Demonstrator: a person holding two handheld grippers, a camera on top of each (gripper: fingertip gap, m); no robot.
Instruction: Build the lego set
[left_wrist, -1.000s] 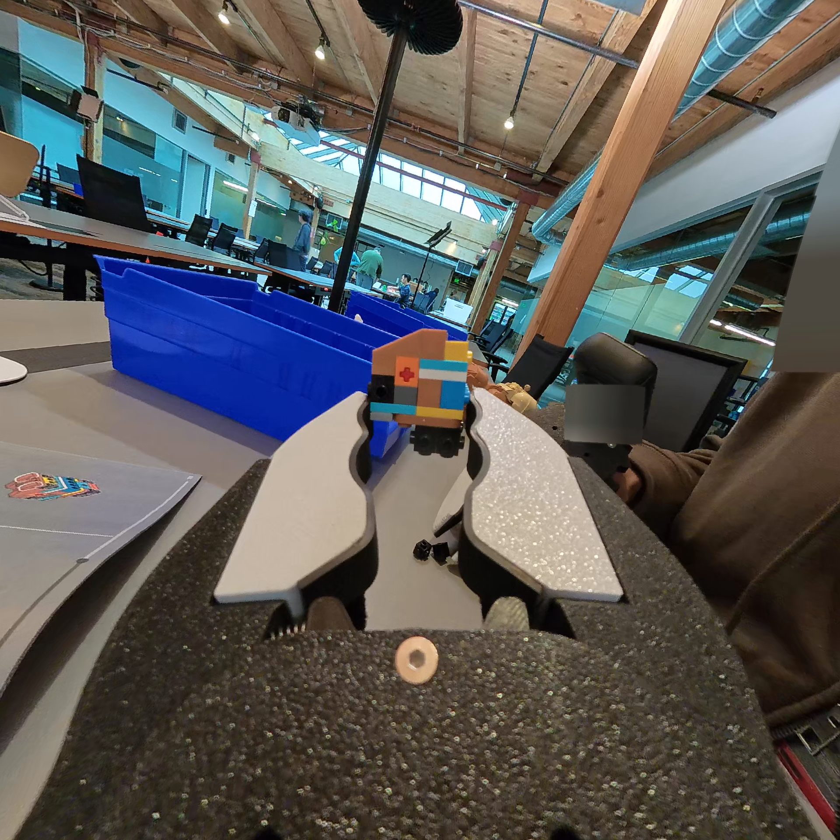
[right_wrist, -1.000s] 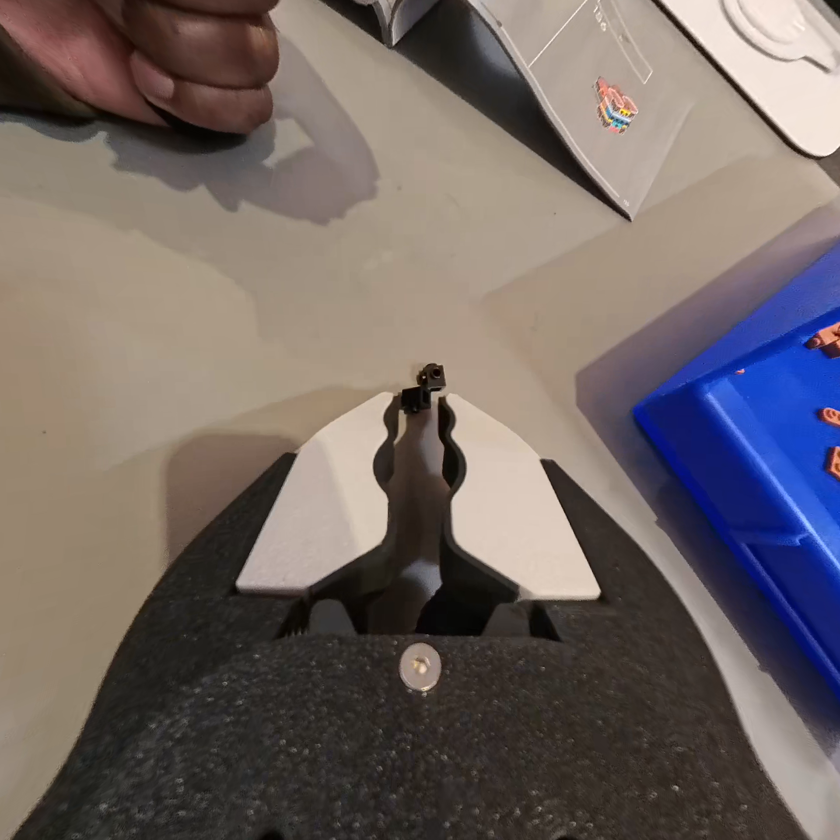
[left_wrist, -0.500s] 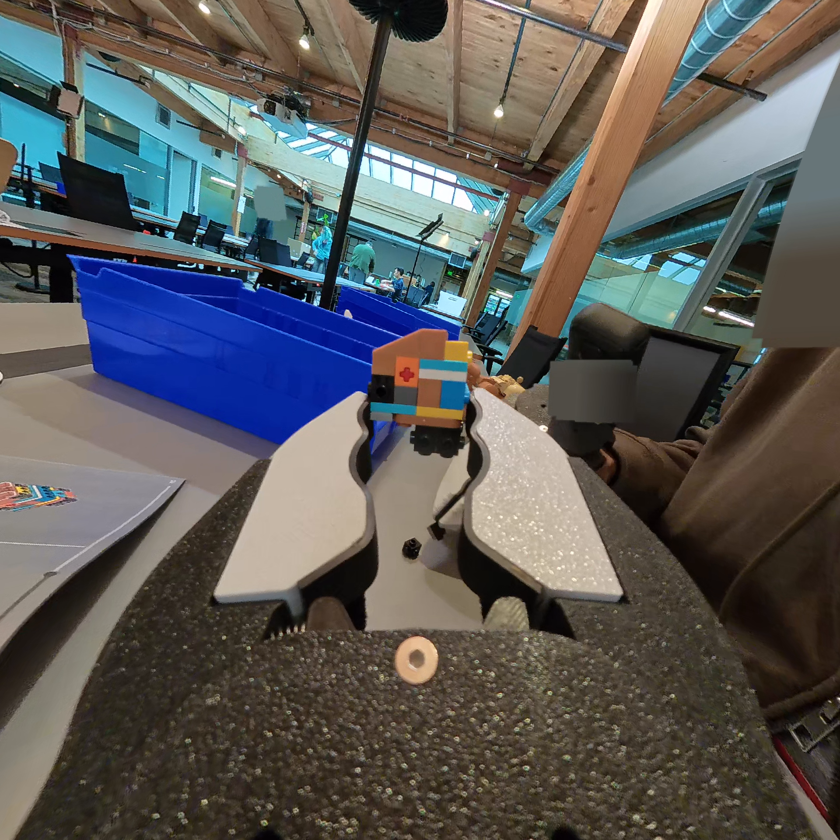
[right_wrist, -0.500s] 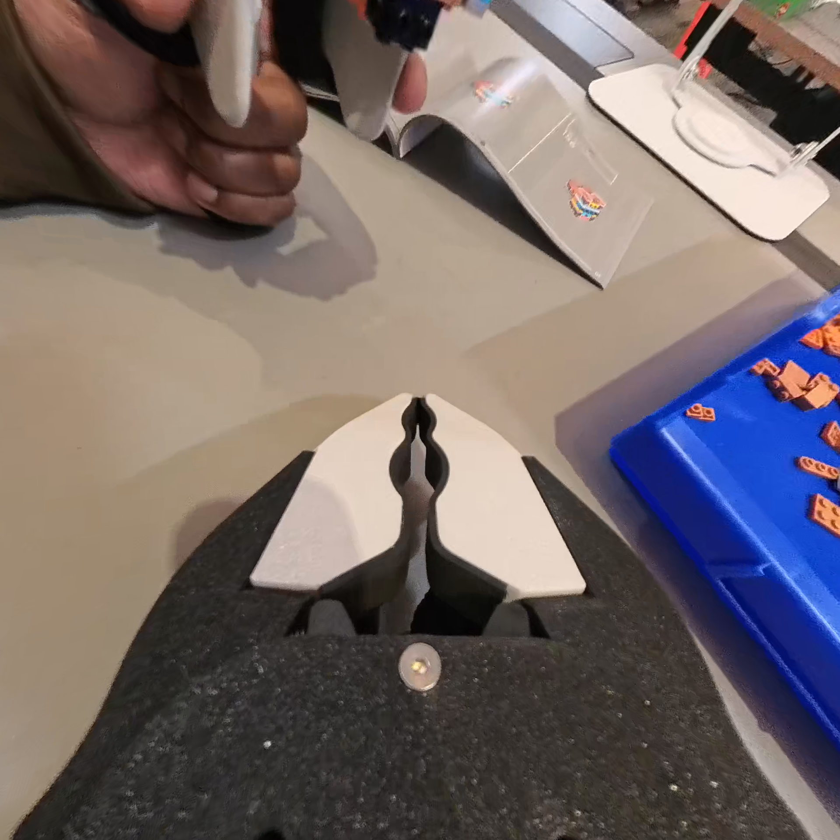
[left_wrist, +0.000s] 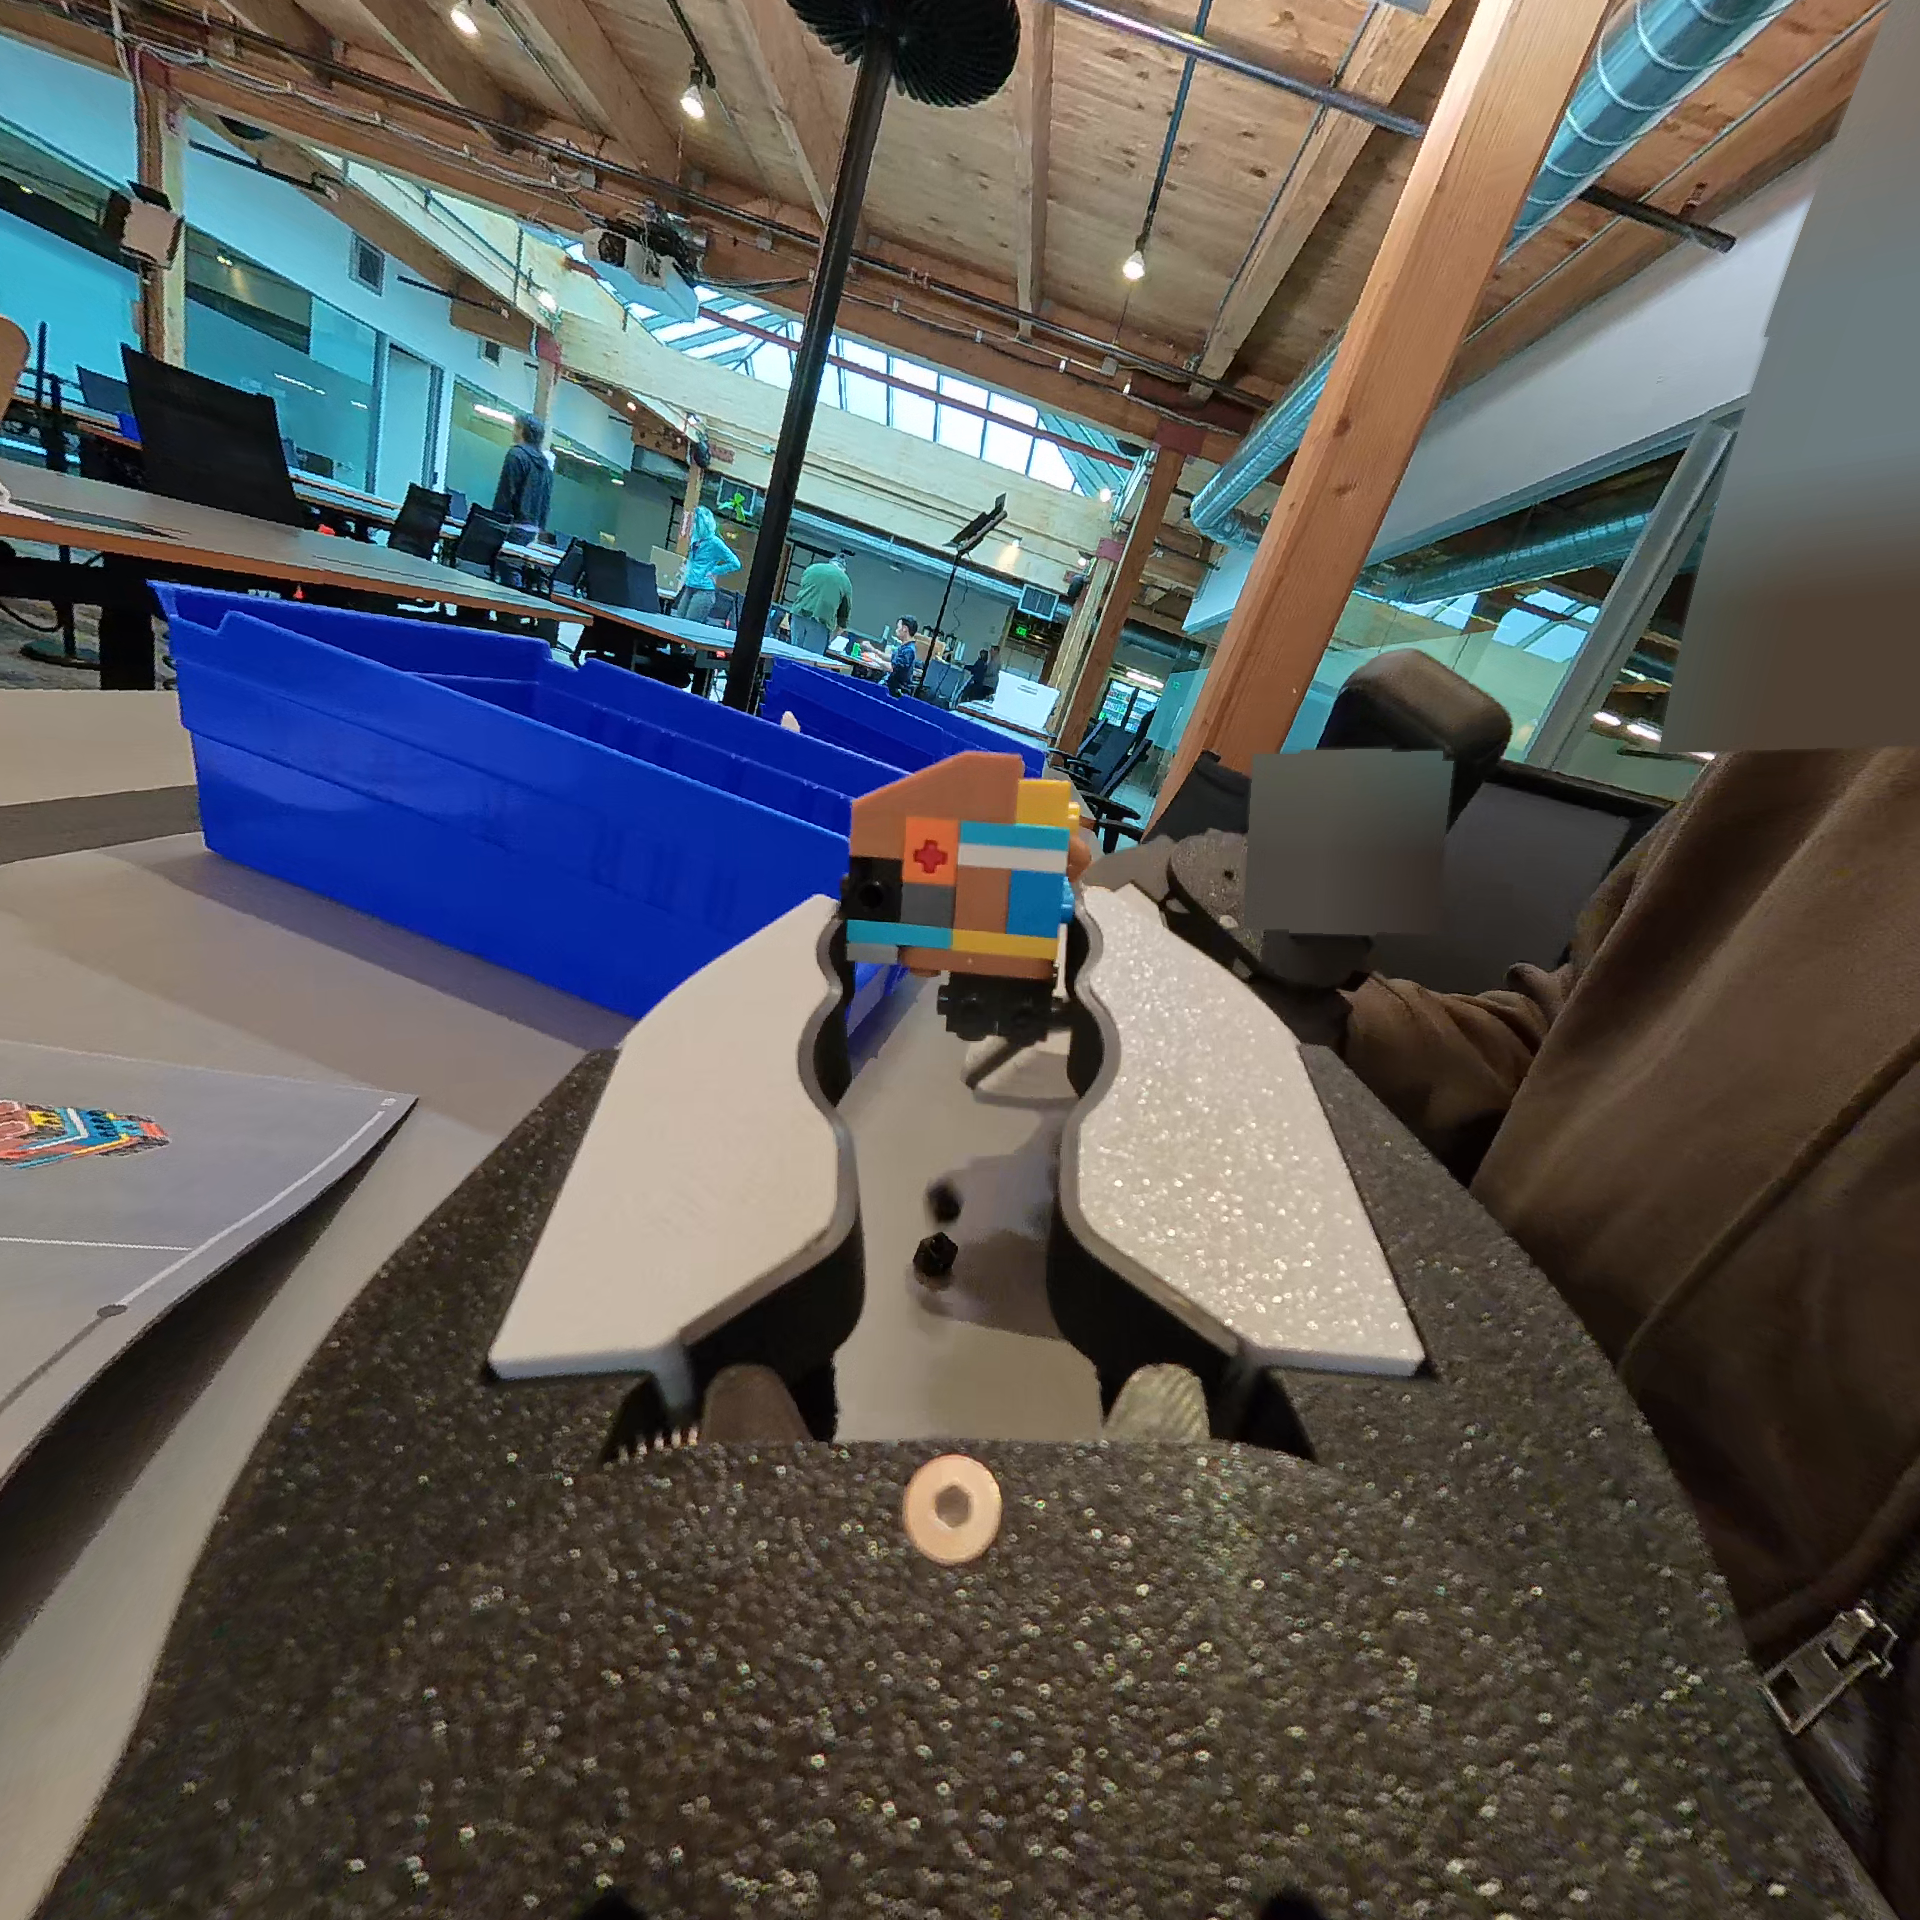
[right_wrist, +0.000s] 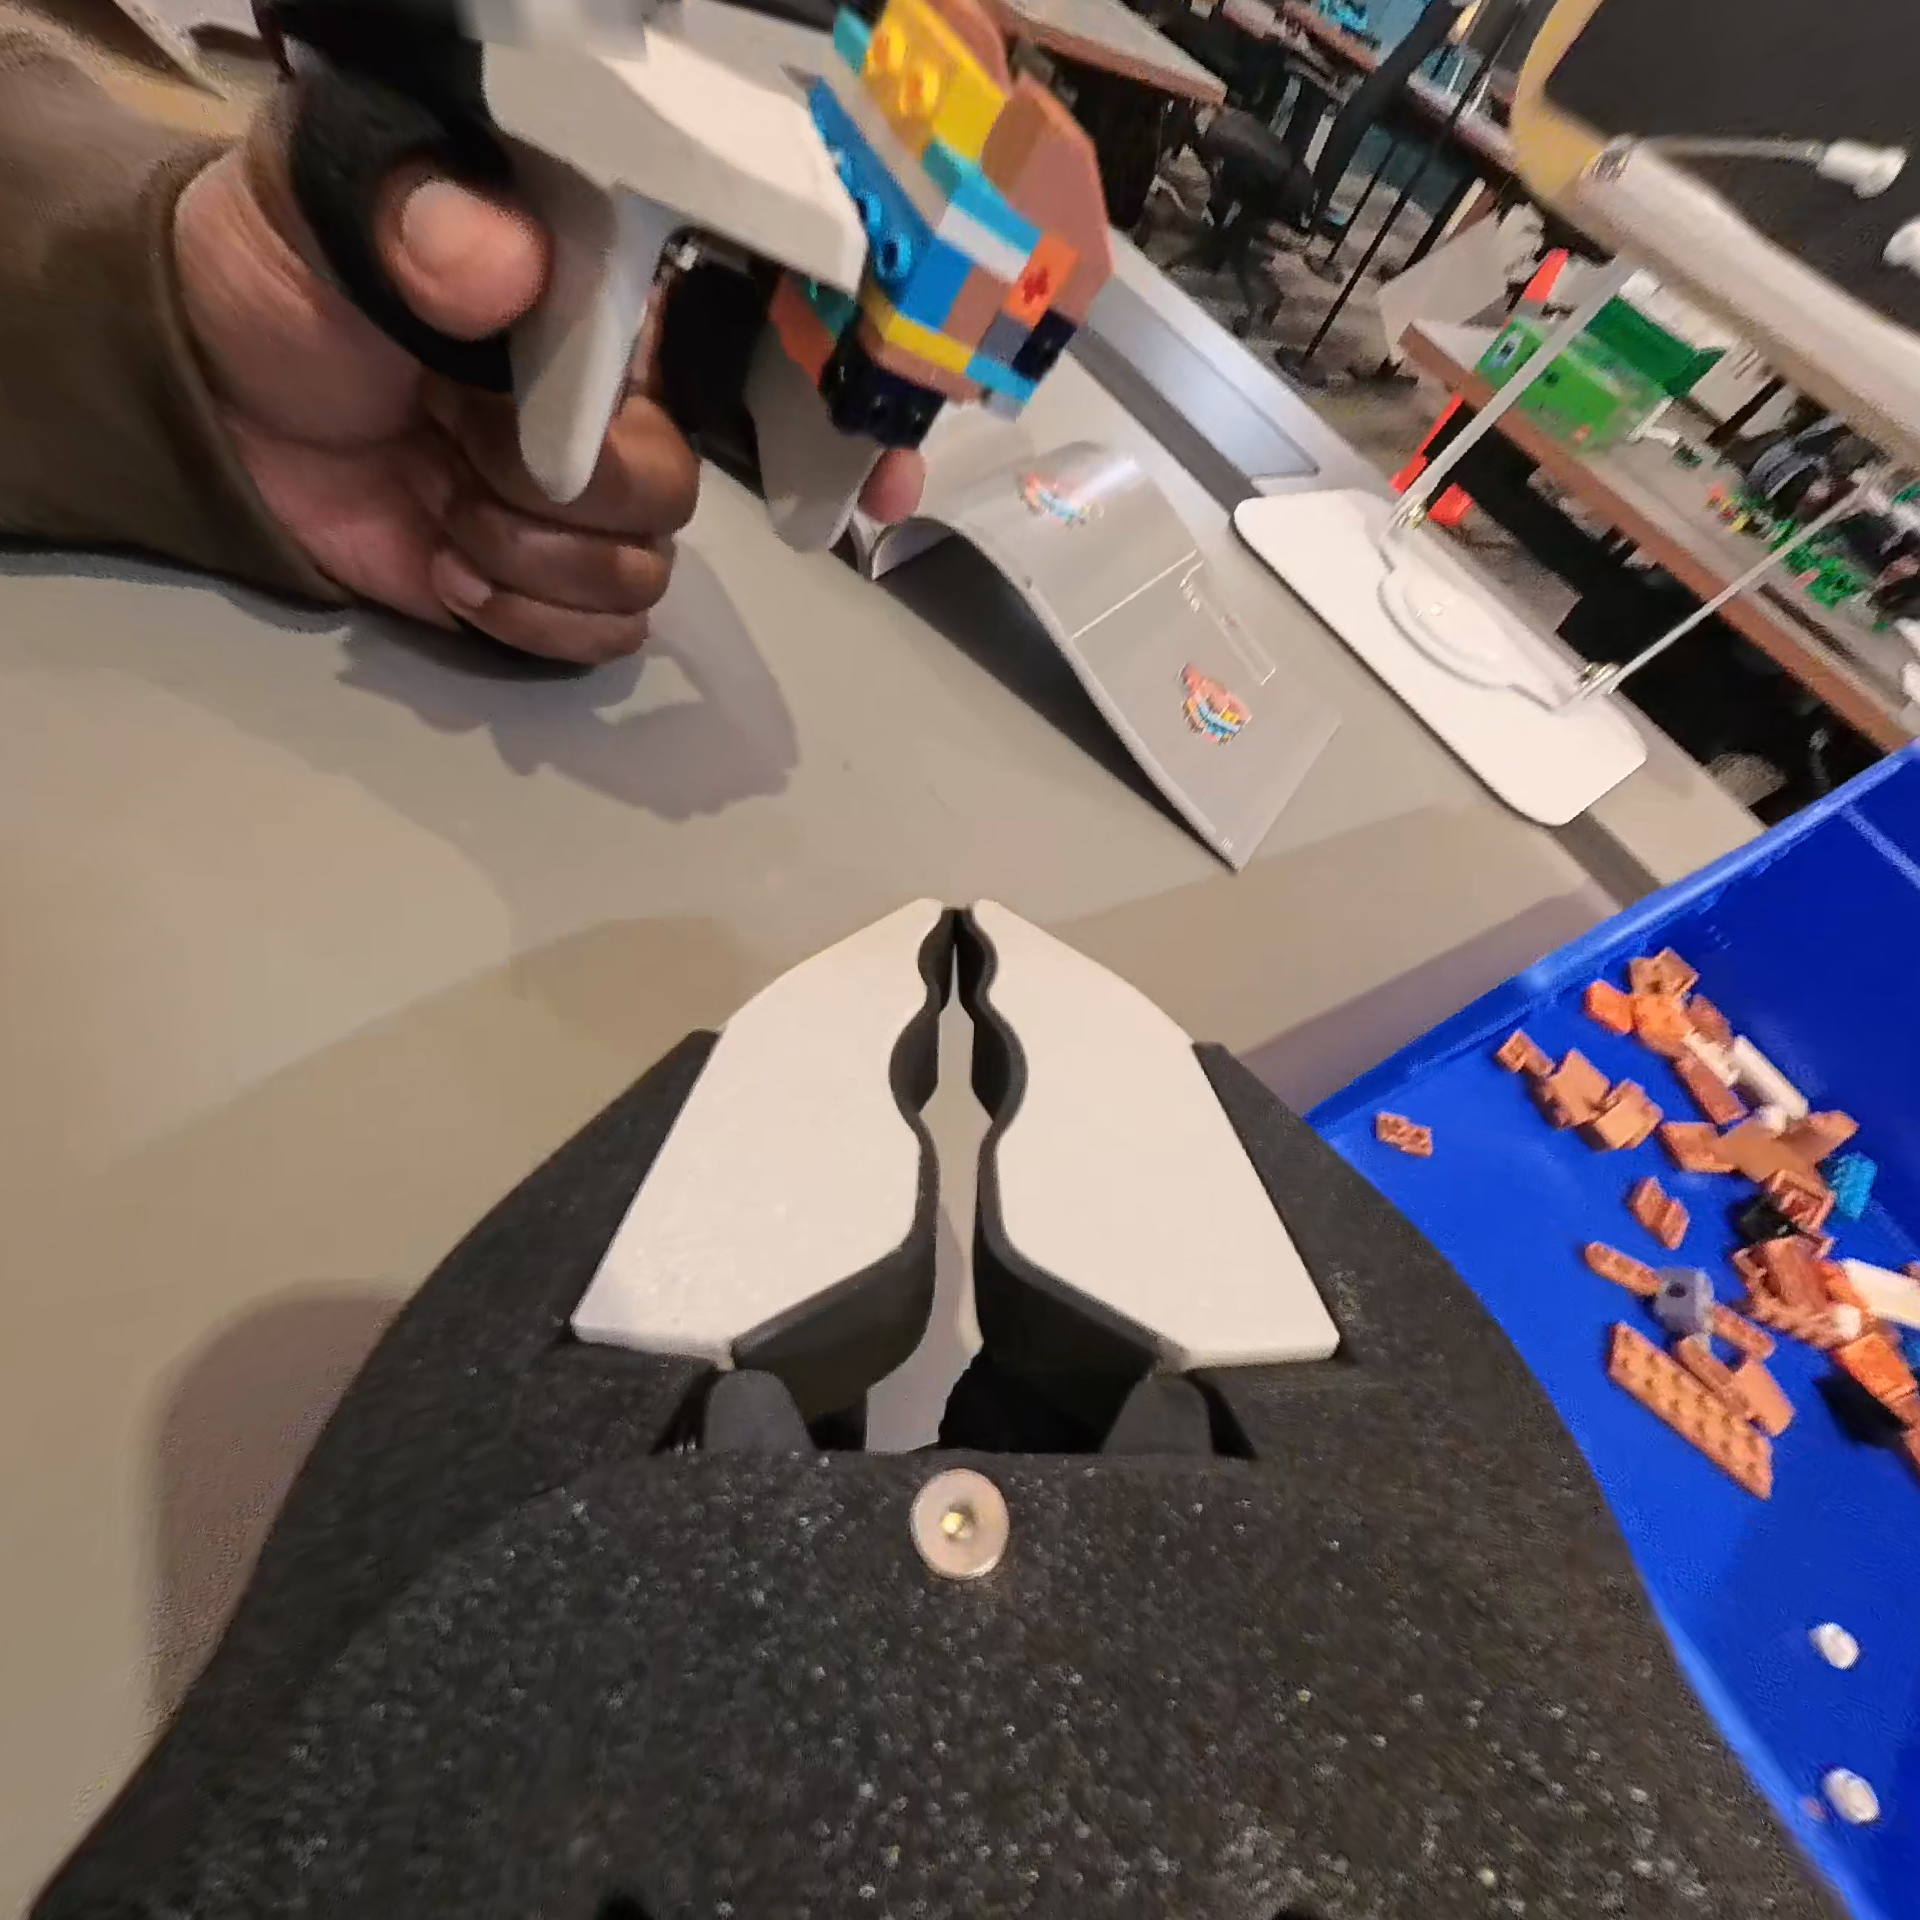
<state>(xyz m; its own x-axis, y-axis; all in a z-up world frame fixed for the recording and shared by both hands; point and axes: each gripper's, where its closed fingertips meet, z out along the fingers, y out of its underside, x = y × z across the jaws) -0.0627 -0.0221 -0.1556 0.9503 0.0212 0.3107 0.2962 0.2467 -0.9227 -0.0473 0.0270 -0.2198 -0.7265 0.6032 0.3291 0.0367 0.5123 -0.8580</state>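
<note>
Lego model (left_wrist: 961, 883) | pinched at left gripper (left_wrist: 958, 940) tips | right gripper (right_wrist: 958, 920) pressed together

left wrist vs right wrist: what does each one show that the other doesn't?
Left wrist only: two tiny black pieces lying on the grey table between its fingers.

Right wrist only: loose orange-brown bricks inside the blue plastic bin, the white stand base, and its own right gripper, shut and empty.

Both: the multicoloured lego model clamped in the left gripper, and the open instruction booklet.
</note>
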